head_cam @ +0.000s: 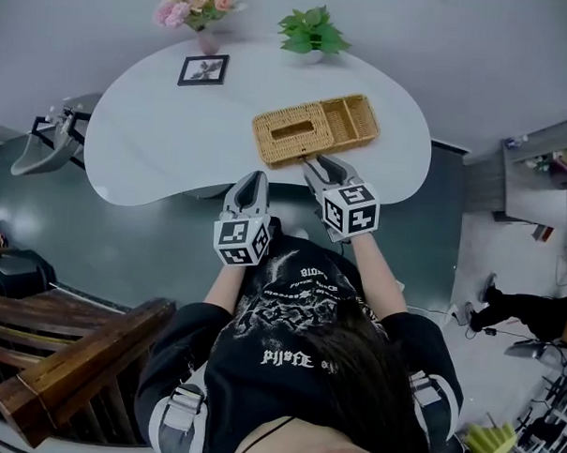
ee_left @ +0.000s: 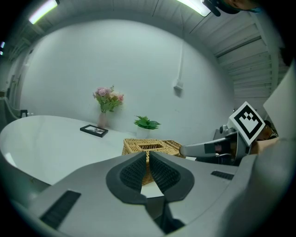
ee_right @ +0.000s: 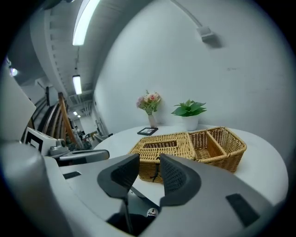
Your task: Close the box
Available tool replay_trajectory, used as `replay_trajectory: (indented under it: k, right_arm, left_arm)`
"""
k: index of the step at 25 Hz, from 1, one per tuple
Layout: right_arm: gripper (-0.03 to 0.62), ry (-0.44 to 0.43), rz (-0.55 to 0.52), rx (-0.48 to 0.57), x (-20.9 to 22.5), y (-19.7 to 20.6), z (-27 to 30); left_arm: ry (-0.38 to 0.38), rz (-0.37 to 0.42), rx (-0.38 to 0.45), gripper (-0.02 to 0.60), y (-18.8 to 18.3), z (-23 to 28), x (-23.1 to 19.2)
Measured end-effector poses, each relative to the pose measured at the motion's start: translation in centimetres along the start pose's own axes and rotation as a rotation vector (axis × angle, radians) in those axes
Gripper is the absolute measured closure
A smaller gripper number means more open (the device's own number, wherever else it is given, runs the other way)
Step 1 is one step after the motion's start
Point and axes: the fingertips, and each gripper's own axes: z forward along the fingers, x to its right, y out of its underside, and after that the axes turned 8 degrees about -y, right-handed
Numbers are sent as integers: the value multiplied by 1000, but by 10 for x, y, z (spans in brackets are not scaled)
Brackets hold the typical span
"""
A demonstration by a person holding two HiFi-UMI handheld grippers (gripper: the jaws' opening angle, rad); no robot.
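I see a tan woven box (head_cam: pixel 314 128) on my white worktop (head_cam: pixel 156 140), pink flowers (head_cam: pixel 195 3), a green plant (head_cam: pixel 313 30), a black picture frame (head_cam: pixel 203 69).

A staged studio room; white table (head_cam: pixel 174 160) with flower vase (head_cam: pixel 201 11), potted plant (head_cam: pixel 313 32), picture frame (head_cam: pixel 203 69).

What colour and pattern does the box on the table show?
The box is golden-tan woven wicker, seen best in the right gripper view.

Wicker box (head_cam: pixel 314 128), lid down, on table (head_cam: pixel 174 146).
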Motion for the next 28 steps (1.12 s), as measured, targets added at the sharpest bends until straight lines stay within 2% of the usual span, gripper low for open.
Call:
replay_trajectory:
  k: [4,8,11,13,15,17,24,28]
  right_arm:
    - [434,20,-30,-17,-2,13,-2]
    - [434,36,28,-49,0,39,-4]
    - [480,67,18,-55,1,45,-7]
    - [551,124,17,-35,8,43,-11]
    - [568,181,71,-7,18,42,-15]
    - [569,197,120,3,24,43,-16]
    - [569,218,59,-23,24,45,-17]
    - [569,222,31,-48,21,50,-11]
  left_arm:
    - [3,-5,-7,545,8,3,3]
    - [17,8,-9,545,11,3,9]
    - [19,16,-10,545,11,3,12]
    - [19,19,-7,545,10,2,14]
    - [20,20,-5,545,11,2,14]
    - [18,20,-7,545,12,3,14]
    - [12,25,-8,545,11,1,12]
    - [-18,12,-22,545,14,2,7]
